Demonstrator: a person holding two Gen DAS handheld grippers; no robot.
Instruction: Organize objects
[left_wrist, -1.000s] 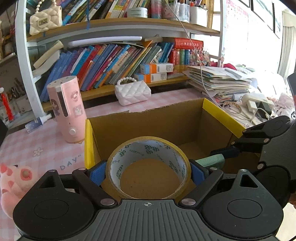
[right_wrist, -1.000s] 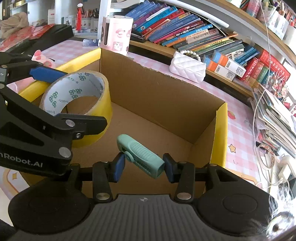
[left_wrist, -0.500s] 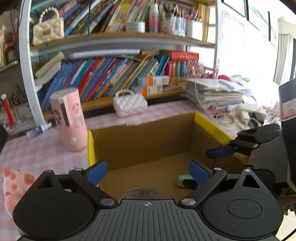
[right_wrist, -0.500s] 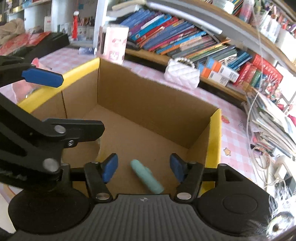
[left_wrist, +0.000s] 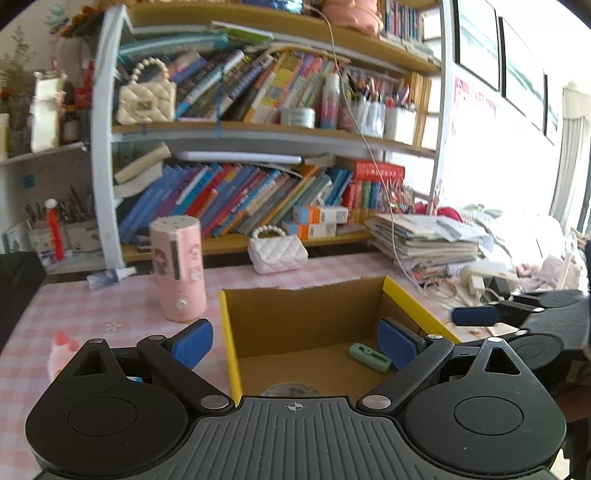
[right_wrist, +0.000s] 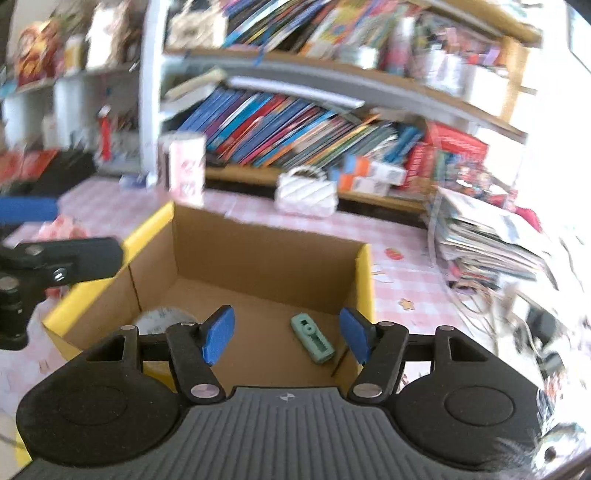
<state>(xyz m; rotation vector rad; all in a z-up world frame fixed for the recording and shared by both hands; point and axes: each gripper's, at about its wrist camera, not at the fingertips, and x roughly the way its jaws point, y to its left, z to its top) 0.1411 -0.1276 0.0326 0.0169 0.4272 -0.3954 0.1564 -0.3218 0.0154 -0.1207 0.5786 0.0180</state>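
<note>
An open cardboard box (left_wrist: 303, 317) with yellow-taped rims stands on the pink checked table; it also shows in the right wrist view (right_wrist: 258, 258). A mint green utility knife (left_wrist: 369, 357) lies on the box floor, also seen in the right wrist view (right_wrist: 312, 343). The roll of tape (right_wrist: 162, 317) lies flat in the box's near left corner, and its top edge shows in the left wrist view (left_wrist: 290, 389). My left gripper (left_wrist: 295, 343) is open and empty above the box's near side. My right gripper (right_wrist: 288, 336) is open and empty above the box.
A pink cylinder device (left_wrist: 179, 269) stands left of the box and a white quilted purse (left_wrist: 277, 251) lies behind it. A pink plush toy (left_wrist: 62, 350) lies at the left. A paper stack (left_wrist: 424, 236) and cables (left_wrist: 480, 280) lie at the right. Bookshelves stand behind.
Both grippers opened and let the tape roll and the green knife fall into the box, then rose and drew back; the right wrist view is blurred by motion.
</note>
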